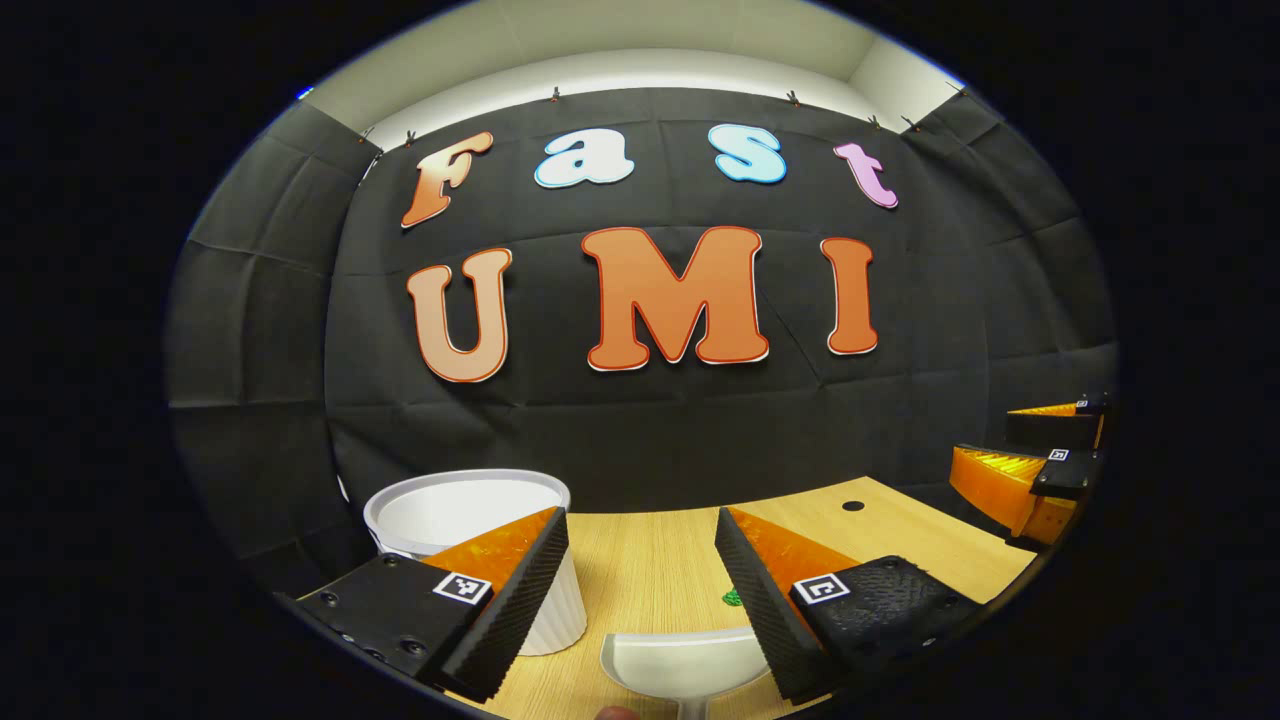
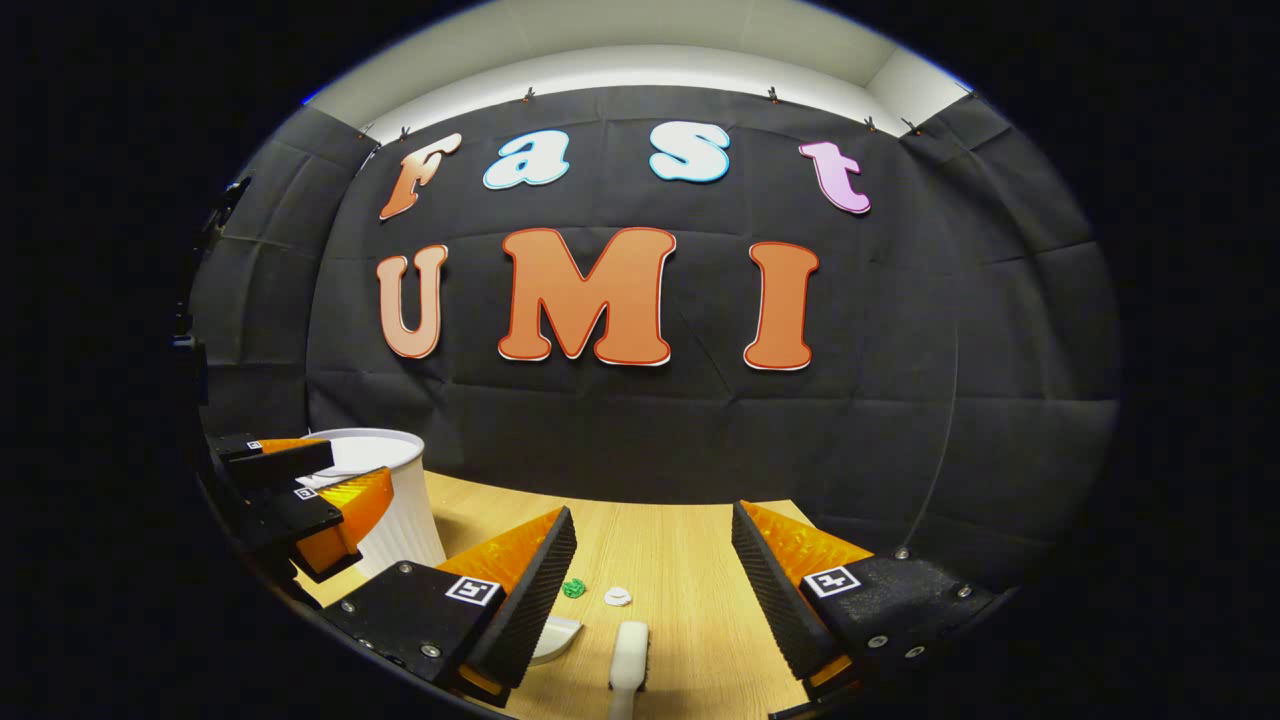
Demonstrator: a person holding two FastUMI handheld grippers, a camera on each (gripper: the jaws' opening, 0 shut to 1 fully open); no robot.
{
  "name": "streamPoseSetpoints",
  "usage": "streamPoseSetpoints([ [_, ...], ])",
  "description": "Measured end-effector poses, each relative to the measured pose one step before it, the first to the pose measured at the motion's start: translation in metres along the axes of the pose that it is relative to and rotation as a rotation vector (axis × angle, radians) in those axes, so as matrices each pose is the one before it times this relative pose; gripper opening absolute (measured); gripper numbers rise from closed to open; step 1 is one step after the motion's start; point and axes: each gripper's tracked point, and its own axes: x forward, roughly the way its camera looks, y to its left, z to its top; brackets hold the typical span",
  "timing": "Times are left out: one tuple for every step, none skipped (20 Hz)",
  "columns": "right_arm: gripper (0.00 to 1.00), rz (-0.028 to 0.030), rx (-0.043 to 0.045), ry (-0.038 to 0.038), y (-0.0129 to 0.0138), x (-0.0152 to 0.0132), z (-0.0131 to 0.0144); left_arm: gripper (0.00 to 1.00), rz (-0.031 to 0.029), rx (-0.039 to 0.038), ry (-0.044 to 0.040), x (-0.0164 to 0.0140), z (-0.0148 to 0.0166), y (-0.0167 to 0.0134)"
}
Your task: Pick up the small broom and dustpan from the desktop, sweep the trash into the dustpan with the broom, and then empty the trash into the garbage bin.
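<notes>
Between spread ridged fingers of left gripper (image 1: 640,610): white plastic scoop-shaped dustpan (image 1: 685,665) on pale wood-grain desktop (image 1: 650,560). Right gripper (image 2: 650,600) likewise spread over small white broom (image 2: 628,655). Beyond: green crumpled scrap (image 2: 573,588), white scrap (image 2: 617,596). Far left: white ribbed round garbage bin (image 1: 470,510).

A wooden desktop (image 2: 680,560) carries a white garbage bin (image 2: 400,500) at nine o'clock, green (image 2: 573,588) and white scraps (image 2: 617,596) (small, crumpled) centrally, dustpan (image 1: 685,665) and broom (image 2: 628,655) at six.
</notes>
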Motion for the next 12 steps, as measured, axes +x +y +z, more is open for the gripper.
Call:
streamPoseSetpoints([
  [0.94, -0.00568, -0.0032, 0.00583, 0.0001, -0.00018, -0.00156, 0.94, -0.00089, -0.0029, 0.00031, -0.00069, -0.00074, -0.0002],
  [0.94, -0.0033, 0.00328, 0.01626, -0.00075, 0.00035, -0.00404, 0.94, 0.00182, -0.00574, 0.00369, -0.00139, -0.00171, 0.00161],
  [0.94, -0.00007, 0.00652, 0.01216, 0.00023, -0.00052, -0.0058, 0.94, -0.00332, -0.0063, 0.00723, 0.00025, -0.00244, 0.00064],
  [0.94, -0.00172, 0.00489, 0.02026, 0.00062, -0.00059, -0.00551, 0.94, -0.00461, -0.00949, 0.00465, -0.00112, -0.00156, -0.00092],
  [0.94, -0.0024, 0.00298, 0.01953, -0.00013, 0.00057, -0.00617, 0.94, -0.0044, -0.00512, 0.01018, 0.00031, -0.00255, -0.0005],
  [0.94, 0.00232, 0.00459, 0.02767, 0.00233, -0.00037, -0.00653, 0.94, -0.00817, -0.00228, 0.01206, -0.00028, -0.00523, -0.00105],
  [0.94, -0.00204, 0.00296, 0.02292, 0.0016, 0.0006, -0.0082, 0.94, -0.01182, -0.00383, 0.01473, 0.00008, -0.00498, -0.00135],
  [0.94, -0.00155, -0.00166, 0.03043, 0.00283, 0.00004, -0.00773, 0.94, -0.01269, -0.00476, 0.01421, 0.0005, -0.00458, -0.00196],
  [0.94, -0.00854, -0.00646, 0.02493, 0.00188, -0.00028, -0.0086, 0.94, -0.01066, 0.00032, 0.01857, 0.00118, -0.00678, -0.00069],
  [0.94, 0.00103, -0.00476, 0.02836, 0.00355, -0.00012, -0.00786, 0.94, -0.01508, 0.00283, 0.0263, 0.00117, -0.00814, -0.00066],
  [0.94, -0.00251, -0.00294, 0.02561, 0.00472, -0.00022, -0.00917, 0.94, -0.01531, 0.00346, 0.03838, 0.00205, -0.01264, -0.00044],
  [0.94, -0.00471, -0.00326, 0.03147, 0.00398, 0.00057, -0.01002, 0.94, -0.02042, -0.00608, 0.03485, 0.00122, -0.01185, -0.00133],
])
